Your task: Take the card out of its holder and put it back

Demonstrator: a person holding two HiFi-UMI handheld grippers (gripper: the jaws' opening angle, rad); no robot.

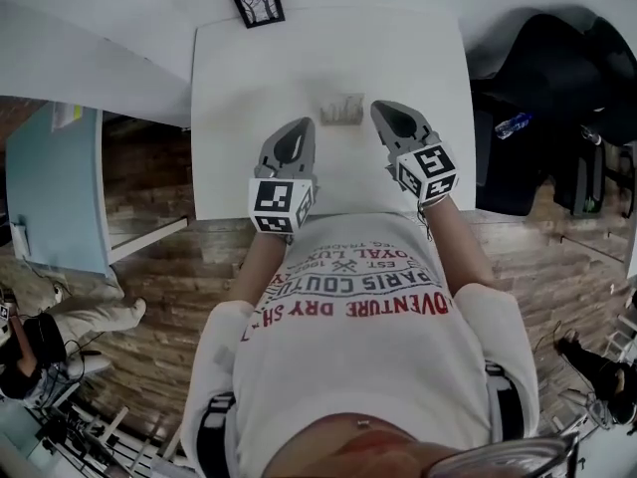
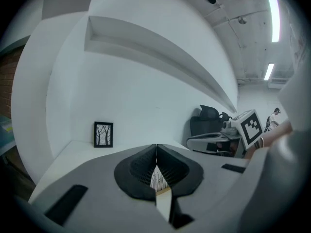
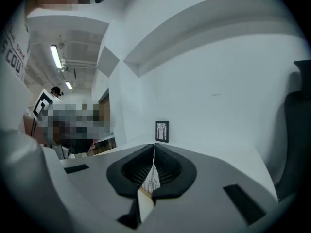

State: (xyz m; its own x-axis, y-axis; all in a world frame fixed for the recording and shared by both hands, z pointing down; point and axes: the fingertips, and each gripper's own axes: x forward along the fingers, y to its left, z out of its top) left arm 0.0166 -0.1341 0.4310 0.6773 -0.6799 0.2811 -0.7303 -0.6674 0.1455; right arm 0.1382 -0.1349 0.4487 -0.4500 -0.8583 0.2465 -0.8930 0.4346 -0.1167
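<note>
A small pale card [image 1: 341, 108] stands in its holder [image 1: 341, 120] near the middle of the white table [image 1: 239, 88]. My left gripper [image 1: 307, 127] meets it from the left and my right gripper [image 1: 378, 110] from the right. In the left gripper view the jaws [image 2: 156, 147] are closed, with the line-printed card [image 2: 158, 180] and a tan holder strip [image 2: 163, 205] between them. The right gripper view shows the same: closed jaws [image 3: 154, 147], the printed card [image 3: 151, 181] and the tan strip [image 3: 145, 200] in the gap.
A small black-framed tree picture [image 1: 259, 4] leans on the wall at the table's far edge. Dark chairs and bags [image 1: 542, 98] crowd the right side, with a bottle [image 1: 513, 124]. A light blue cabinet [image 1: 55, 187] stands to the left. The person's body is at the table's near edge.
</note>
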